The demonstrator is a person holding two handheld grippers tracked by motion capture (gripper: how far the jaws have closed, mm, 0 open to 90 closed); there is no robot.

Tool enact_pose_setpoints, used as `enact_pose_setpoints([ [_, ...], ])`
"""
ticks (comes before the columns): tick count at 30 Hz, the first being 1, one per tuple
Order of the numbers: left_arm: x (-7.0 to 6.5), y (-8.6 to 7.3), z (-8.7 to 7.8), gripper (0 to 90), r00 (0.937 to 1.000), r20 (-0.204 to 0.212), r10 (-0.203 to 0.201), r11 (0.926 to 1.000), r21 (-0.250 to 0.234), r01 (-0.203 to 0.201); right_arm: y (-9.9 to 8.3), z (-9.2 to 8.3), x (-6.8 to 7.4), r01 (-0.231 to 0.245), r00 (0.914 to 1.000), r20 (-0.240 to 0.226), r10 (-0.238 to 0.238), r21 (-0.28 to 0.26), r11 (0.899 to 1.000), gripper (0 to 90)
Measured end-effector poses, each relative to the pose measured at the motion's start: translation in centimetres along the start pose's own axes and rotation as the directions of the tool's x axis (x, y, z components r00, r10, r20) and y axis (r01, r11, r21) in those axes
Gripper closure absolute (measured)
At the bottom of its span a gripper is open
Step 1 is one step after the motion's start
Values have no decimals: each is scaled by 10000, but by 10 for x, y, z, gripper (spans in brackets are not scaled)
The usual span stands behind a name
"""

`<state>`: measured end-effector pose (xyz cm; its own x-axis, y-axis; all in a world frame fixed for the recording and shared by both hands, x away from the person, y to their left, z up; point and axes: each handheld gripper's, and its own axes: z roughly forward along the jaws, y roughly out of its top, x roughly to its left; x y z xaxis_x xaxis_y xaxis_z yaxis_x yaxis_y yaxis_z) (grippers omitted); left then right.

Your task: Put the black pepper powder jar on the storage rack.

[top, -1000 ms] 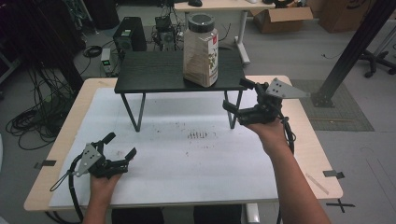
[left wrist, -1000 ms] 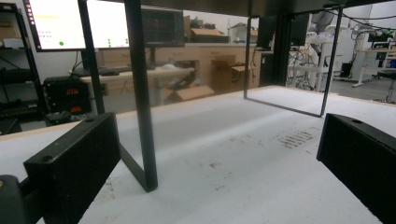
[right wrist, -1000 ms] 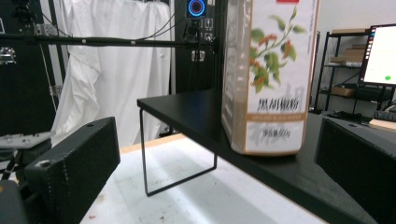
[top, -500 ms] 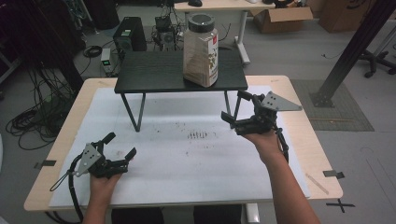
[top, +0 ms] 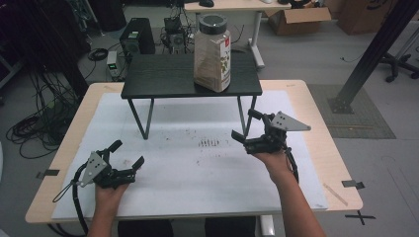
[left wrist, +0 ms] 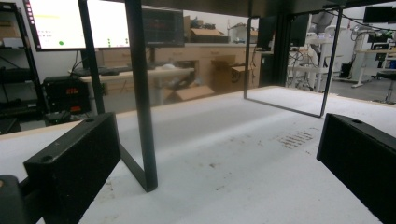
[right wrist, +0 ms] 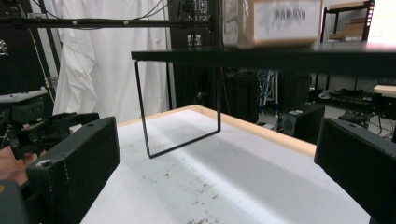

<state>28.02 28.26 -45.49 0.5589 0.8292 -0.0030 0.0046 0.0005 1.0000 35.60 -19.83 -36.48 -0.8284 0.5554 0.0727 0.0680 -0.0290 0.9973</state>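
Over the last second the right hand-held gripper [top: 251,128] has drawn back from the right edge of the black stand [top: 148,86] toward the lower middle of the frame, and it now hovers with its jaws spread wide and nothing between them, just in front of the stand's right legs. The jar [top: 212,52] sits upright on the stand's top, right of centre in the upper middle of the high view, well apart from both grippers; read together with the retreat, this suggests the jar has just been set there or let alone, and the right hand is backing off rather than reaching. The left hand-held gripper [top: 125,159] has not moved: it rests low on the white surface [top: 197,182] at the lower left, jaws likewise wide and empty. In the left gripper view the stand's near leg [left wrist: 140,93] rises close ahead between the jaws, so a straight push forward would hit it. In the right gripper view the stand's dark top [right wrist: 280,53] spans above with the jar's base [right wrist: 280,21] on it, so any new reach must come from above. Dark specks [top: 208,143] dot the surface between the hands.
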Motion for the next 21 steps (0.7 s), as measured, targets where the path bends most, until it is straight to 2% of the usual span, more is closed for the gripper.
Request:
enact_pose_setpoints([
  [14, 0, 0, 0, 2, 10000, -2, 7, 10000, -3, -7, -33, 0, 1, -316, 9993, 191, 310, 328, 9990, 0],
  [21, 0, 0, 0, 2, 10000, -3, 9, 10000, -14, -9, -46, 0, 2, -331, 9989, 352, 316, 423, 9986, 0],
])
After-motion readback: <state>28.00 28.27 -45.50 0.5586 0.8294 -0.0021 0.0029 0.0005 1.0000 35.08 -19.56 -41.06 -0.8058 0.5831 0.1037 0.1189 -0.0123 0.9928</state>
